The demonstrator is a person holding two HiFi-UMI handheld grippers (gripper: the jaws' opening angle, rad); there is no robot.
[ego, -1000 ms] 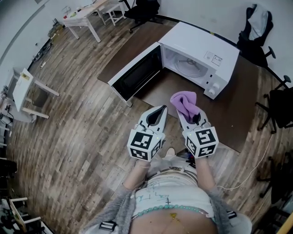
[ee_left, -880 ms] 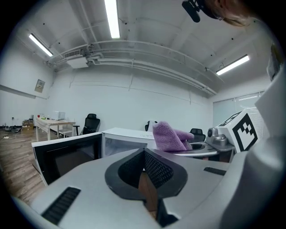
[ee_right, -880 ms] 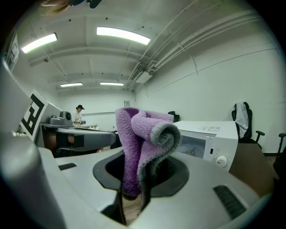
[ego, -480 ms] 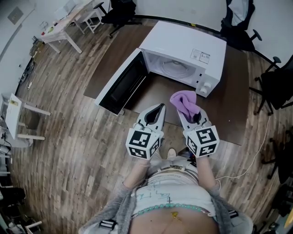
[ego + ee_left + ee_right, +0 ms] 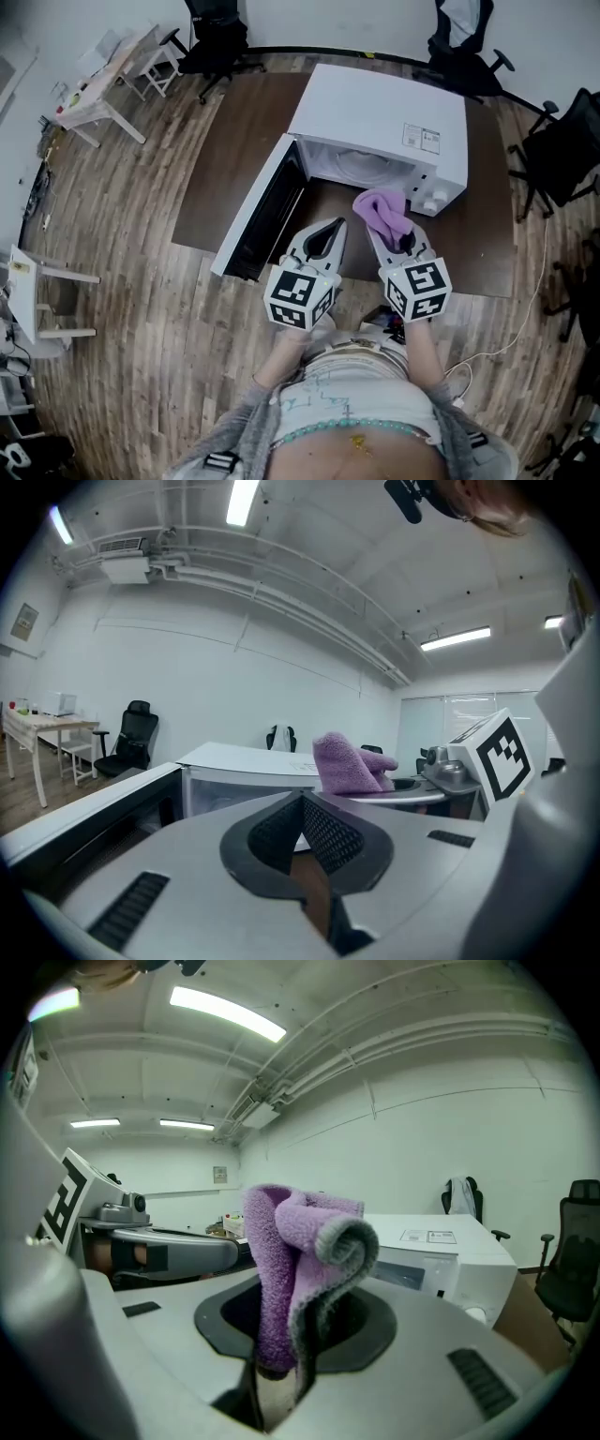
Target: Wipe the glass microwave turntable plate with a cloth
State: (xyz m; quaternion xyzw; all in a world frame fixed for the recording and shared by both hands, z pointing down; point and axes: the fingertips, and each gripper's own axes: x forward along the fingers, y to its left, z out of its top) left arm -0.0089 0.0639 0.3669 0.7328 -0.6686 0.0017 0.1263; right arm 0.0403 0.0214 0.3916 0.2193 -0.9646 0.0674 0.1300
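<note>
The right gripper's (image 5: 401, 238) fingers are pinched on the purple cloth (image 5: 382, 210), whose loose fold bulges above them. The left gripper's (image 5: 327, 232) fingers are closed on nothing. The glass plate (image 5: 362, 169) lies inside the open microwave (image 5: 384, 108), upper centre. That fold could snag on the door (image 5: 258, 217) or the cavity edge and pull free.

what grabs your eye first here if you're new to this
The purple cloth, pinched in the right tongs near the centre of the head view, stands out most. Just beyond it, a white microwave sits on a dark brown table with its door swung wide open. The left tongs are shut and empty alongside.
</note>
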